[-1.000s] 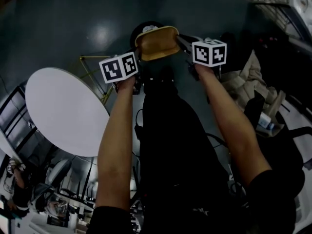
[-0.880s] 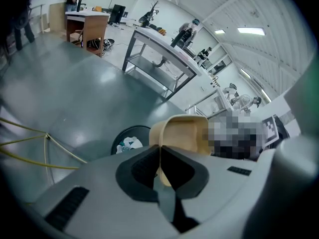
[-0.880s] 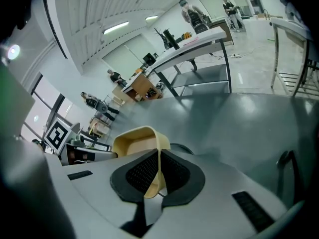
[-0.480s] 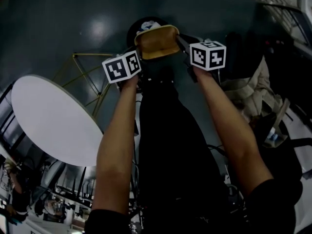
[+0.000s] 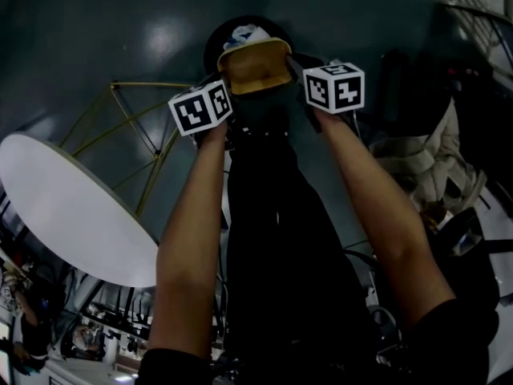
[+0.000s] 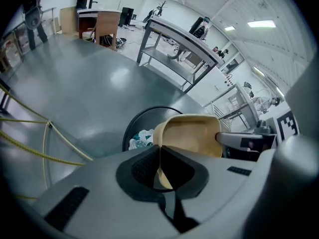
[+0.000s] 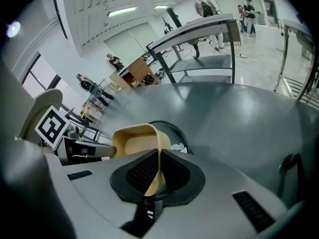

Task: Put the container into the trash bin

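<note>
A tan open container [image 5: 255, 69] hangs over a round black trash bin [image 5: 240, 30] that holds white and blue rubbish. My left gripper [image 5: 227, 85] is shut on the container's left wall, and my right gripper [image 5: 293, 69] is shut on its right wall. In the left gripper view the thin tan wall runs between the closed pads [image 6: 160, 166], with the container [image 6: 192, 136] just past the bin [image 6: 142, 121]. The right gripper view has the opposite wall pinched [image 7: 158, 169], the container [image 7: 133, 141] in front of the bin's rim [image 7: 175, 129].
A white round table [image 5: 72, 207] stands at the left, with a yellow wire frame [image 5: 140, 127] beside it. Bags and cloth [image 5: 425, 159] lie at the right. Metal workbenches [image 6: 179, 44] and several people stand far off across the grey floor.
Both grippers have sunk together with the container toward the bin. More of the bin's inside shows beyond the container, and the white table has slid to the left of the view.
</note>
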Action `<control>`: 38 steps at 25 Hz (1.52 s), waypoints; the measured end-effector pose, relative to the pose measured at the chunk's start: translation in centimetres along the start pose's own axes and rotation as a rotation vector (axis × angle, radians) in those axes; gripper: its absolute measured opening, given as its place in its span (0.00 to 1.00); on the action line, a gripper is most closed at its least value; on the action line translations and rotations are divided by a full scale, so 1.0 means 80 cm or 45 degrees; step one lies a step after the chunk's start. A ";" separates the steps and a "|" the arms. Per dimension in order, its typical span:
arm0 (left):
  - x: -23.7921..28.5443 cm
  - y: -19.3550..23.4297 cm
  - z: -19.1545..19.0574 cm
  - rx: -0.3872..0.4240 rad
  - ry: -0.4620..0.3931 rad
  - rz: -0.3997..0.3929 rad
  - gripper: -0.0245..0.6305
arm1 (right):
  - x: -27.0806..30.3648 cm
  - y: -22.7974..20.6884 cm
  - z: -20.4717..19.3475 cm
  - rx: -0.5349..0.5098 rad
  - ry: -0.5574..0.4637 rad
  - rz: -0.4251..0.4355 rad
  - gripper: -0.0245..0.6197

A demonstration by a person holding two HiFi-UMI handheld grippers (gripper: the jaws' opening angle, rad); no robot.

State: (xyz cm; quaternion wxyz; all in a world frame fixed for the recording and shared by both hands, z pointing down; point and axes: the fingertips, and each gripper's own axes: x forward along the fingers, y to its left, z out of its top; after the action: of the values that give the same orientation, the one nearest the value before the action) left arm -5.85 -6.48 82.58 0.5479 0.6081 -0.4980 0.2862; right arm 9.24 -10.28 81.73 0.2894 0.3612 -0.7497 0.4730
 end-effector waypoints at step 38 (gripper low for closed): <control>0.048 0.024 -0.016 0.124 -0.041 0.087 0.17 | 0.046 -0.029 -0.021 -0.092 0.053 -0.084 0.19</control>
State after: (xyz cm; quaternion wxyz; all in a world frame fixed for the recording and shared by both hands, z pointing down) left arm -6.09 -6.22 87.08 0.4994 0.6212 -0.5127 0.3190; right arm 9.16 -10.36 86.40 0.3333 0.3652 -0.7477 0.4432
